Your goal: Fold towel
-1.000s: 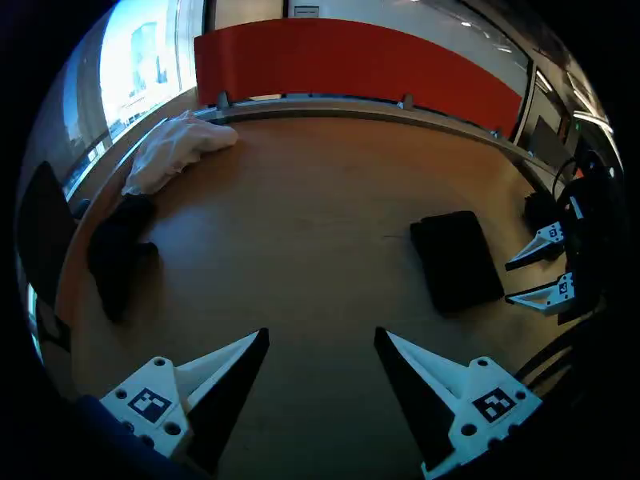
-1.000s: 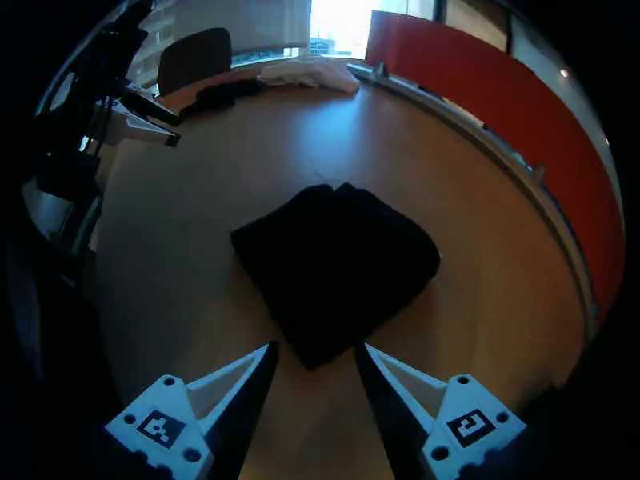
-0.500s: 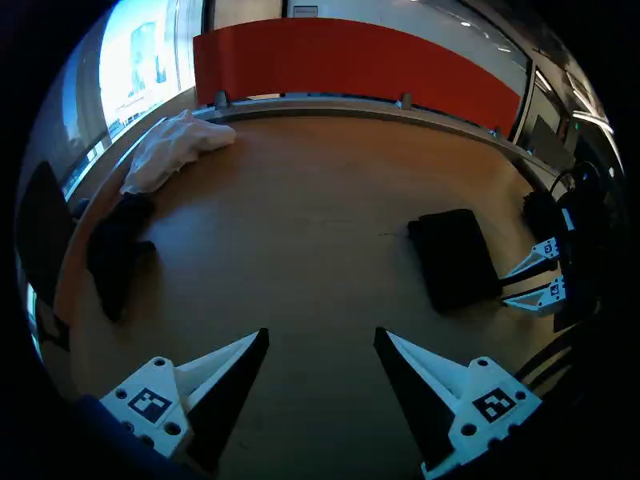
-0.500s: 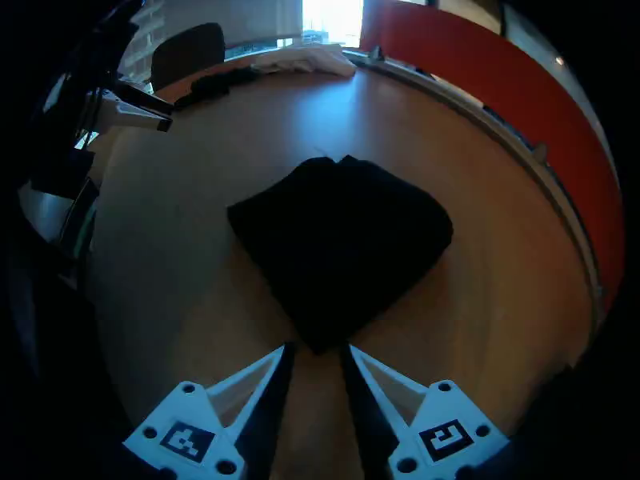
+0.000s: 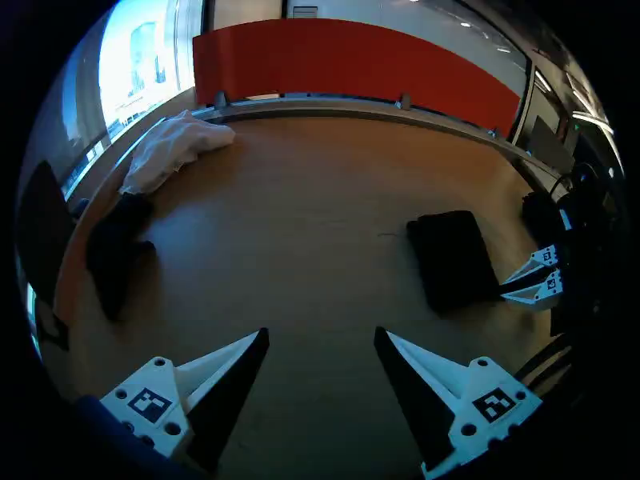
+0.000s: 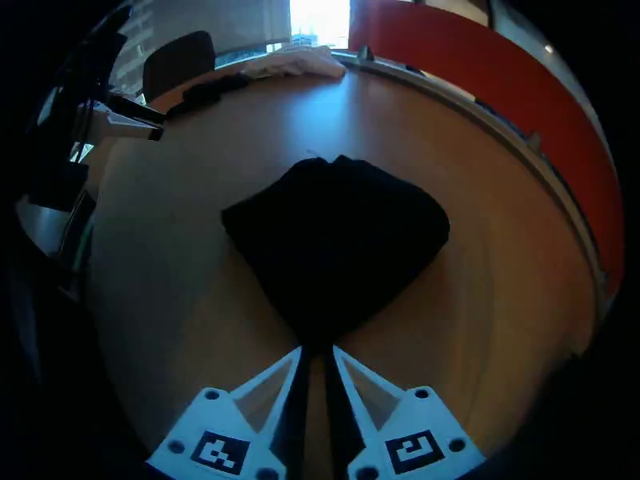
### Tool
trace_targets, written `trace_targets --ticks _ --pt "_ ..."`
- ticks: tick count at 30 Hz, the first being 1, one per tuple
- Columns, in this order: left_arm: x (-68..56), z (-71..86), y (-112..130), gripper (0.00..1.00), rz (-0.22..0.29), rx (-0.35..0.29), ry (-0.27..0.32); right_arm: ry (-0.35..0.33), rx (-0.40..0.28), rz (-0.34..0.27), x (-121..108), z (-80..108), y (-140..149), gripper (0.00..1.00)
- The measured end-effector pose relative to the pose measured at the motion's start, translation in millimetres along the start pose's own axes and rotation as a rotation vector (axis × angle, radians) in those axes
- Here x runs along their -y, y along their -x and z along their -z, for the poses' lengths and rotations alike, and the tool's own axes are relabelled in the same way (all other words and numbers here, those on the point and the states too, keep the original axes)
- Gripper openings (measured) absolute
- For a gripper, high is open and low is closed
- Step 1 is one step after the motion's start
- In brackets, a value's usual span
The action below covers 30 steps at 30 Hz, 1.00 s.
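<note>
Towel (image 6: 336,240) corner sits pinched at the tips of right gripper (image 6: 317,352); left gripper (image 5: 320,336) hangs spread over table (image 5: 320,200), well apart.

A wide wooden table (image 5: 304,208) with a rounded edge carries everything. Along its far side runs a pale metal rail (image 5: 336,108), and a long red panel (image 5: 352,60) stands upright just behind it on small grey brackets (image 5: 405,102). A crumpled white cloth (image 5: 172,148) lies in a heap near the far left corner of the table, close to the rail. A dark cloth (image 5: 116,248) lies bunched nearer the left edge, just beside the white one. A dark chair (image 6: 178,60) stands beyond the table's edge, and a bright window (image 5: 136,56) fills the wall behind.
</note>
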State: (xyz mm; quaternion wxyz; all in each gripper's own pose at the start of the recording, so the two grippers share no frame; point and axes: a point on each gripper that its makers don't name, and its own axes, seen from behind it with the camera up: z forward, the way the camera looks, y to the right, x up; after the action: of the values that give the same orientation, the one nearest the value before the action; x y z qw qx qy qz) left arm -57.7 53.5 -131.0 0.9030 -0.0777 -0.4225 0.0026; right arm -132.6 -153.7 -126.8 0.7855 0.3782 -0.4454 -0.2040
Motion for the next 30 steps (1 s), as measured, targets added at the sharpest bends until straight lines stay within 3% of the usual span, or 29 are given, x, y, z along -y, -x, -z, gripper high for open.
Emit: trace_targets --ticks 9,15,21,30 --pt "0.0 0.5 2 0.98 -0.002 0.002 0.003 0.044 -0.009 0.002 -11 3.9 -4 0.08" --pt "0.1 0.2 0 0.98 -0.001 -0.002 0.003 0.059 -0.047 0.015 -22 20.8 -26 0.08" --pt "-1.8 0.5 -3 0.98 0.003 -0.013 0.007 0.077 -0.093 0.064 -32 43.1 -66 0.08" --pt "-4.0 2.1 -13 0.98 0.007 -0.037 0.009 0.081 -0.221 0.119 -36 77.8 -140 0.07"
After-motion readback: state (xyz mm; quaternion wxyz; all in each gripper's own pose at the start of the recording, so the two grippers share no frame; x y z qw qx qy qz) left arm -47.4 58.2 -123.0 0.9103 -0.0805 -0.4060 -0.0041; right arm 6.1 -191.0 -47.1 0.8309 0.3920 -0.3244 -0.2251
